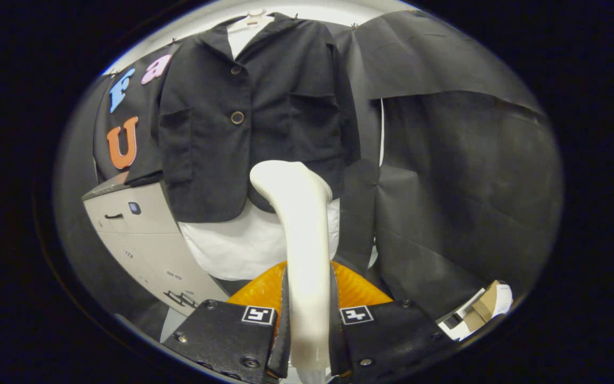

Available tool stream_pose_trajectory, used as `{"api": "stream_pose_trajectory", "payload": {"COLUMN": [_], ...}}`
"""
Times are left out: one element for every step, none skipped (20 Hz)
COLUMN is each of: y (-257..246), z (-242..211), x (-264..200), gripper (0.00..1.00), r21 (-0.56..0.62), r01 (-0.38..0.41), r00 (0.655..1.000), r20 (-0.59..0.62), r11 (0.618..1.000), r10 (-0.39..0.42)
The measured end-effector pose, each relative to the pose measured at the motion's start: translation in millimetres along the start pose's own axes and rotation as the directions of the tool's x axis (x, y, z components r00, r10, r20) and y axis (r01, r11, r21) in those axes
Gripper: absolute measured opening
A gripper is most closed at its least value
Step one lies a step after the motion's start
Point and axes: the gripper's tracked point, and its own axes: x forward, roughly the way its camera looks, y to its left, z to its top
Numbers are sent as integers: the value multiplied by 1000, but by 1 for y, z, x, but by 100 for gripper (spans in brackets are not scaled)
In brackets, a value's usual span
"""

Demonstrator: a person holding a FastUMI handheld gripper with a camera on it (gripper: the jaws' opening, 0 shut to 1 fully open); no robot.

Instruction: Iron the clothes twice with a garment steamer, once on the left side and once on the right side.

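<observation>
Hand-held gripper (308, 325): both fingers clamped on the steamer's handle, so the head can be steered.
Steamer (299, 213): upright between the fingers, head turned toward the cloth.
Jacket (253, 117): hung flat on a hanger just beyond, front exposed for passes.
Shirt (237, 245): hem below jacket.

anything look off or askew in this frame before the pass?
Nothing stands out. The gripper is shut on the steamer, whose head sits just before the dark jacket. The jacket hangs straight and buttoned over a white shirt.
</observation>
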Motion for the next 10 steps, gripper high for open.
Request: {"api": "stream_pose_trajectory", "payload": {"y": [0, -1, -2, -3, -4, -6, -7, -9, -11, -14], "z": [3, 9, 13, 17, 22, 25, 28, 29, 31, 33], "x": [-16, -32, -49, -62, -79, -92, -105, -116, -128, -137], "gripper": [32, 32, 32, 32, 32, 32, 32, 32, 32, 32], "r21": [3, 6, 5, 5, 4, 7, 5, 0, 0, -1], "r01": [-4, -9, -12, -18, -22, -28, -33, -37, -40, -42], "r00": [1000, 1000, 999, 999, 998, 997, 997, 996, 995, 995], "r20": [10, 24, 35, 48, 57, 67, 74, 78, 88, 93], "r11": [1000, 1000, 1000, 1000, 1000, 1000, 999, 999, 999, 999], "r10": [4, 9, 12, 18, 21, 28, 32, 37, 40, 42]}}
